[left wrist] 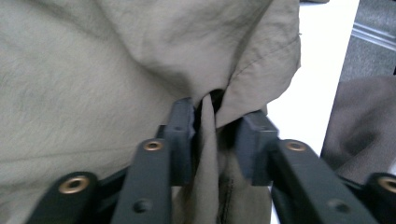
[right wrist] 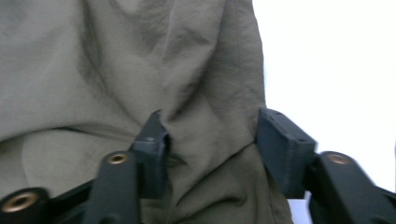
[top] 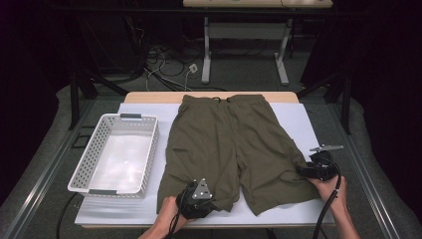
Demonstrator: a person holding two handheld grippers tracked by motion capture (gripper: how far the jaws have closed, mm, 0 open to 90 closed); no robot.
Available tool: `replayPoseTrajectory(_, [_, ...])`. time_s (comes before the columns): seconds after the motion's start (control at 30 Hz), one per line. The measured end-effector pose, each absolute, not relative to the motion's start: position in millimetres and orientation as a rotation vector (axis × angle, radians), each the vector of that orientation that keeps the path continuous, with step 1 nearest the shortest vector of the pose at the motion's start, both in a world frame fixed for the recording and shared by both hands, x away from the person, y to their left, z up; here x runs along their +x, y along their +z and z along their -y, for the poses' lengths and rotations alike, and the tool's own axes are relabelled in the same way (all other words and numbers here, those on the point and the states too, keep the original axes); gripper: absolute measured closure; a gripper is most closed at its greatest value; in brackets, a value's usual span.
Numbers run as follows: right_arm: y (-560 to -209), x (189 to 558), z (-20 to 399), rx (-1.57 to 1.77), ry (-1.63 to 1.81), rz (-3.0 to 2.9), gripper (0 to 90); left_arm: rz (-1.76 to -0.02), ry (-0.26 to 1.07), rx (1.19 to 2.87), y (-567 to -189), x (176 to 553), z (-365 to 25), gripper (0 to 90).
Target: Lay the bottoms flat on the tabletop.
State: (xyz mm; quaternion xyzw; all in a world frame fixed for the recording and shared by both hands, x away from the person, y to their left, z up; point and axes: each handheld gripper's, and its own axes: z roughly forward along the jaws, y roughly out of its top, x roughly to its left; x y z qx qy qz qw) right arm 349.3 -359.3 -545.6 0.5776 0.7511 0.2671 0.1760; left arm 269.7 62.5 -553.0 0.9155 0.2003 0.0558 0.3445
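Right now, a pair of olive shorts (top: 229, 149) is lying flat across the middle of the white-covered bench (top: 298, 119), waistband toward twelve o'clock and both legs running toward six. The left gripper (top: 211, 199) is sitting at the hem of the leg near seven o'clock; its fingers (left wrist: 182, 135) are standing close together with a bunched fold of the fabric between them, the left finger touching the cloth, though whether both are pressing on it is hard to tell. The right gripper (top: 303, 170) is sitting at the outer edge of the other leg, around four o'clock, its fingers (right wrist: 152, 144) standing partly spread with a thick ridge of cloth (right wrist: 210, 140) between them. A white perforated basket (top: 99, 134) is resting at nine o'clock, just beside the shorts.
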Motion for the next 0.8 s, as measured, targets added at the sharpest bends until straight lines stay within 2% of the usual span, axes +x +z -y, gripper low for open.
replayPoseTrajectory(0.13, [-545,347,355,1.61,0.758,-2.127,70.2,-0.519,0.139,2.373,-553,270,-62,83.6])
replayPoseTrajectory(0.23, [-545,347,353,1.607,0.779,-2.135,83.7,-0.521,0.141,2.365,-553,271,-63,87.3])
replayPoseTrajectory(0.33, [-545,346,351,1.602,0.78,-2.139,87.7,-0.505,0.157,2.371,-552,268,-62,88.1])
replayPoseTrajectory(0.53, [-534,337,348,1.581,0.737,-2.165,88.2,-0.479,0.164,2.364,-546,262,-68,88.4])
replayPoseTrajectory(0.6, [-534,337,348,1.575,0.719,-2.166,84.6,-0.475,0.17,2.363,-548,263,-68,86.9])
replayPoseTrajectory(0.63, [-535,338,348,1.565,0.712,-2.162,76.1,-0.479,0.155,2.381,-548,265,-67,82.9])
replayPoseTrajectory(0.67, [-535,342,347,1.565,0.724,-2.148,60.9,-0.494,0.158,2.386,-547,266,-66,67.7])
replayPoseTrajectory(0.7, [-535,343,347,1.569,0.741,-2.138,53.9,-0.499,0.161,2.381,-547,266,-65,54.9])
replayPoseTrajectory(0.77, [-532,348,347,1.566,0.773,-2.137,42.2,-0.487,0.164,2.389,-547,266,-61,39.0])
replayPoseTrajectory(0.8, [-532,351,347,1.572,0.777,-2.147,37.8,-0.487,0.171,2.394,-548,265,-59,33.9])
